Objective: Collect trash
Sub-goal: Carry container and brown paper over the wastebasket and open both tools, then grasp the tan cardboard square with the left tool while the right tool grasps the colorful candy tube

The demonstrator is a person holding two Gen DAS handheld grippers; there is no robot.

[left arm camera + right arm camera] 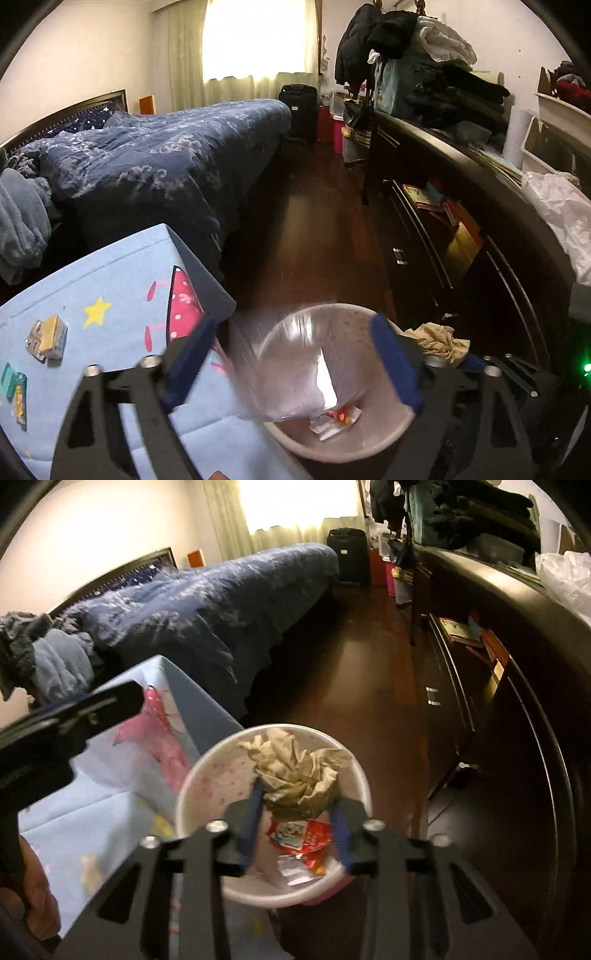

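A round white and pink bin (388, 432) stands on the floor beside a light blue cloth-covered table (92, 295). My left gripper (291, 365) is open above the bin, and a clear plastic wrapper (295, 376), blurred, is between its blue fingers over the bin. Red and white wrappers (336, 417) lie in the bin. My right gripper (299, 812) is shut on a crumpled beige paper napkin (295, 771) over the bin (199, 775). Red wrappers (303, 838) lie under it. The napkin also shows in the left wrist view (439, 339).
Small packets (48, 338) and a teal item (13, 382) lie on the blue table. A bed with a blue duvet (155, 162) is behind it. A dark dresser (461, 221) with piled clothes runs along the right. Dark wood floor (314, 221) lies between.
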